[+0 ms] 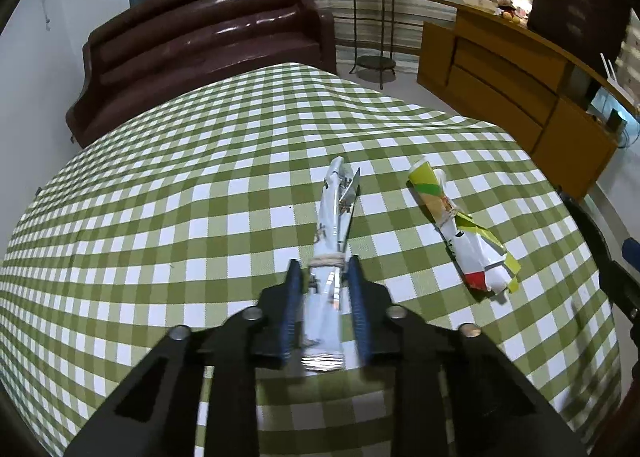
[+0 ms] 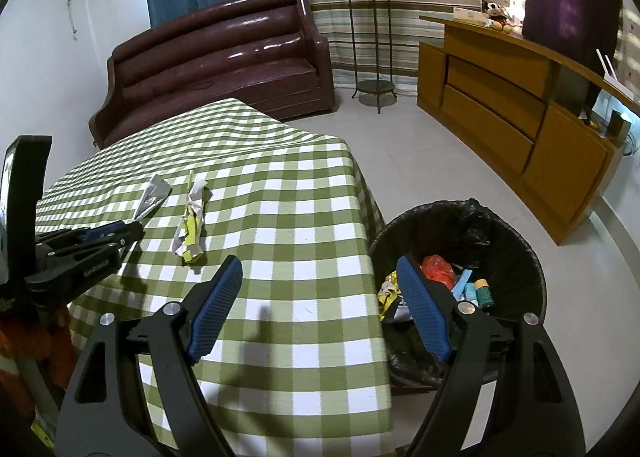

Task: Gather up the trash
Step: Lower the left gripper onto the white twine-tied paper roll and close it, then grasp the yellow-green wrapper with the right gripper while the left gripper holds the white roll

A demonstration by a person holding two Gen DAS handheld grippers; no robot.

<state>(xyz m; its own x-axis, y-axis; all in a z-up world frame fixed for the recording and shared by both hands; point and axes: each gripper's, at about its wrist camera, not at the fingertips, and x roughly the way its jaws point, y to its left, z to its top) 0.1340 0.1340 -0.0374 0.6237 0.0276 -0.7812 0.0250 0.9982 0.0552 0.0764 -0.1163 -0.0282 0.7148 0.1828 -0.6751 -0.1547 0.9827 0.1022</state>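
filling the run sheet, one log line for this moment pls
left tool: shut on silver wrapper | right tool: open, empty | green wrapper: on table | bin: part full

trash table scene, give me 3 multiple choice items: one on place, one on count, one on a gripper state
1. Where is the bin?
A. on the table
B. on the floor beside the table
C. on the sofa

2. How many wrappers lie on the cloth?
A. two
B. four
C. none

3. The left gripper is
A. wide open over bare cloth
B. out of view
C. shut on the silver wrapper

Answers: 1 B, it stands on the tiles at the table's corner. 2 A, the silver one and the green wrapper. 3 C, its pads press the wrapper's sides.
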